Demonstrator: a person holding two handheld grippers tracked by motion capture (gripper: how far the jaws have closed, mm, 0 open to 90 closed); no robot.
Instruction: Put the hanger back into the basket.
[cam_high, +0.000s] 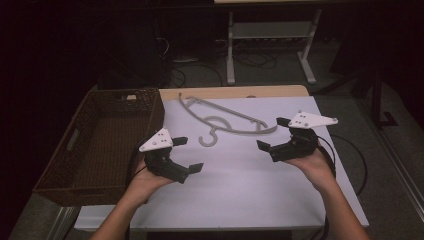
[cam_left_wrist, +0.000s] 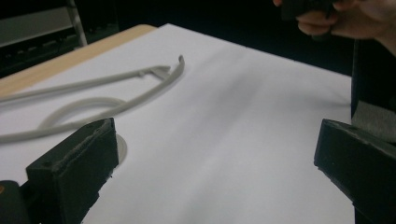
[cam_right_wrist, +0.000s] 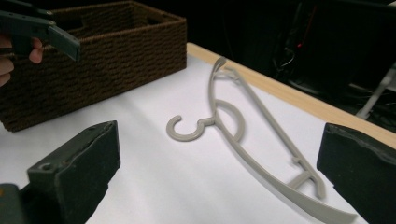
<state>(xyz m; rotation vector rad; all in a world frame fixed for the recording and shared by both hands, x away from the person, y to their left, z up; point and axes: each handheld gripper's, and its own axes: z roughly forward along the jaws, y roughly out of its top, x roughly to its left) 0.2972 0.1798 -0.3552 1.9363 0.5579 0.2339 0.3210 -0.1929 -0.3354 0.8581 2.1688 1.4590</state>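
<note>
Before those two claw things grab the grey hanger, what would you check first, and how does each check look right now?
1. Left gripper fingers spread wide with nothing between them: ok.
2. Right gripper fingers spread wide with nothing between them: ok.
3. Grey plastic clothes hanger lies flat on the white table sheet, nothing resting on it: ok.
4. Hanger already gripped: not ok, both grippers are apart from it.
5. Dark brown woven basket stands beside the sheet with open room inside: ok.
6. Hanger short enough to fit inside the basket: cannot tell.
</note>
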